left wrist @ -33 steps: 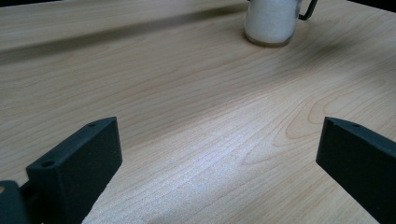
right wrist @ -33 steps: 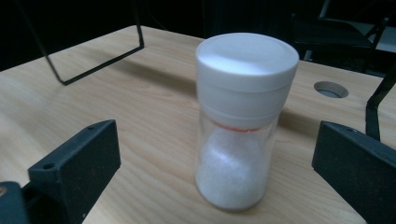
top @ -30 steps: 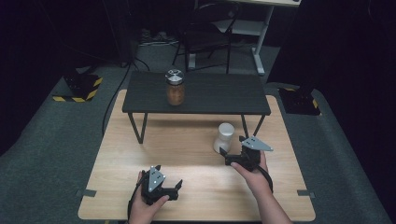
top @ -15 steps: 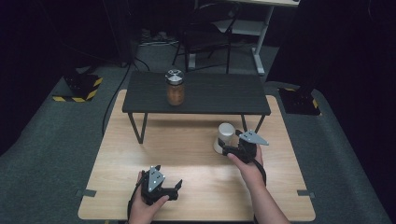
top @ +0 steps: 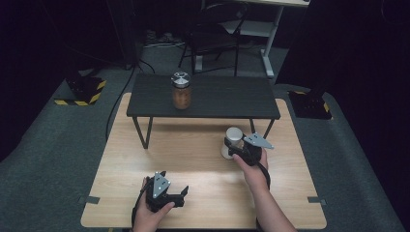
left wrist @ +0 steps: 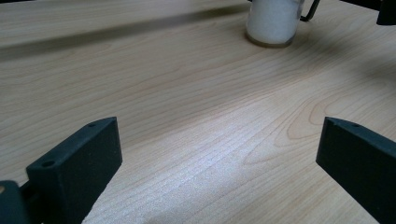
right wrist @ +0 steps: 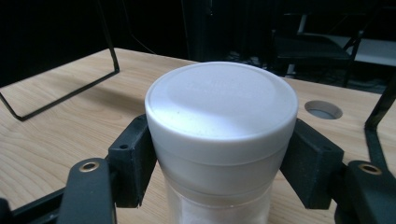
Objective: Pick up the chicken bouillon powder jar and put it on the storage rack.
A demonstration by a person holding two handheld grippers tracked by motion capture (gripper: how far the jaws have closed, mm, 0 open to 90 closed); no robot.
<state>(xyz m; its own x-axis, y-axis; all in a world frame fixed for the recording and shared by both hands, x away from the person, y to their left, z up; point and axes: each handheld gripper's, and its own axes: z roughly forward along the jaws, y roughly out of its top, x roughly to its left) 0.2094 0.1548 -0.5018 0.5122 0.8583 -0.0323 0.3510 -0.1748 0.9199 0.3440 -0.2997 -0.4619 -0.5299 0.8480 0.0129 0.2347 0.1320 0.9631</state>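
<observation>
A light wooden table (top: 193,159) carries a white-lidded jar (top: 233,141) and a low black shelf (top: 217,99), which bears a metal-lidded jar (top: 181,90)

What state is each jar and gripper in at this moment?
white-lidded jar: upright on the wooden table, lid on, between the right gripper's jaws.
brown jar: upright on the black shelf, lid on, untouched.
right gripper: jaws against the white lid.
left gripper: open, empty.

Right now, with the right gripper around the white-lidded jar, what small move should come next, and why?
Probably close the right gripper on the white-lidded jar: its jaws flank the lid on both sides, seemingly touching, and the jar stands on the wooden table.
</observation>
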